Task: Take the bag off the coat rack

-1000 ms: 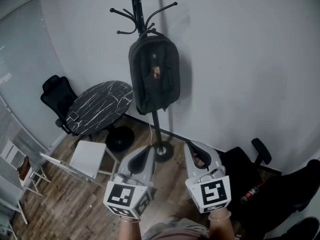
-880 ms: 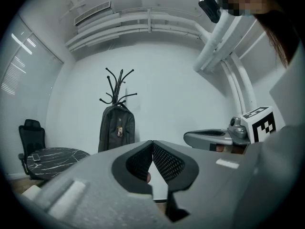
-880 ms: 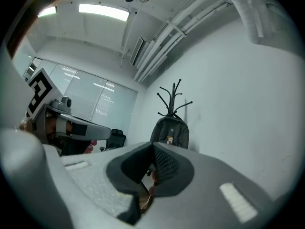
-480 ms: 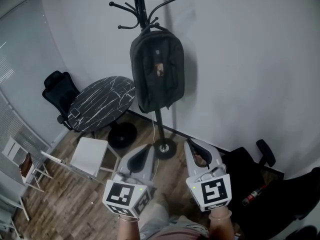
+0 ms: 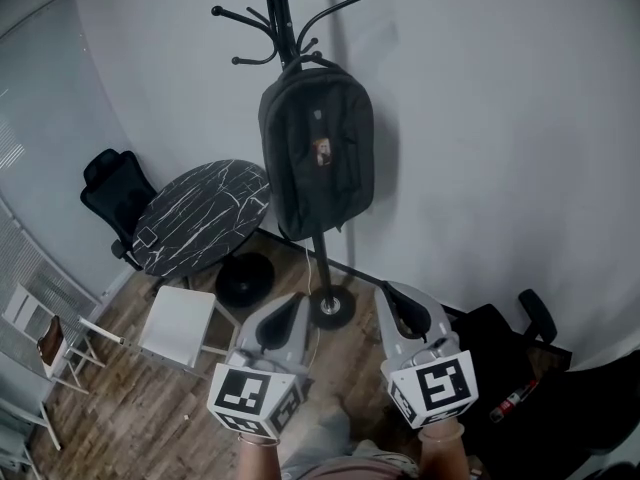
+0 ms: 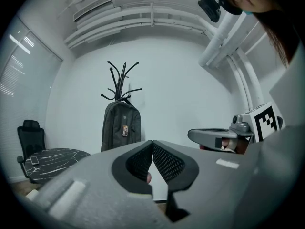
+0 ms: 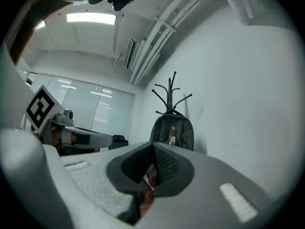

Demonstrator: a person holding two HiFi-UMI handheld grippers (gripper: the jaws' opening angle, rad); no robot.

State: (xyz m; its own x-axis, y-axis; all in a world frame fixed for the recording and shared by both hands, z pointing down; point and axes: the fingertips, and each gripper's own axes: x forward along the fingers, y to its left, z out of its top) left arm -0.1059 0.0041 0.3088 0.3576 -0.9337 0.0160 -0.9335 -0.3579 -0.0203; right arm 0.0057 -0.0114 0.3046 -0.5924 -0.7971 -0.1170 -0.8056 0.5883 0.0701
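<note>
A dark grey backpack [image 5: 318,148] hangs by its top loop from a black coat rack [image 5: 282,13] against the white wall. It also shows far off in the left gripper view as the backpack [image 6: 121,131] and in the right gripper view as the backpack [image 7: 172,132]. My left gripper [image 5: 291,301] and right gripper [image 5: 388,294] are held side by side well short of the rack, pointing at it. Both are shut with nothing between their jaws. In the left gripper view the left gripper [image 6: 152,143] has its jaws together; so does the right gripper [image 7: 153,146].
A round black marble table [image 5: 200,215] stands left of the rack, with a black office chair [image 5: 110,193] behind it. A white square stool [image 5: 178,315] sits near my left side. Another dark chair [image 5: 500,343] is at the right. The rack's round base [image 5: 332,306] rests on the wood floor.
Both grippers and the head view have moved a little closer to the rack; the backpack looks slightly larger. Both grippers stay shut.
</note>
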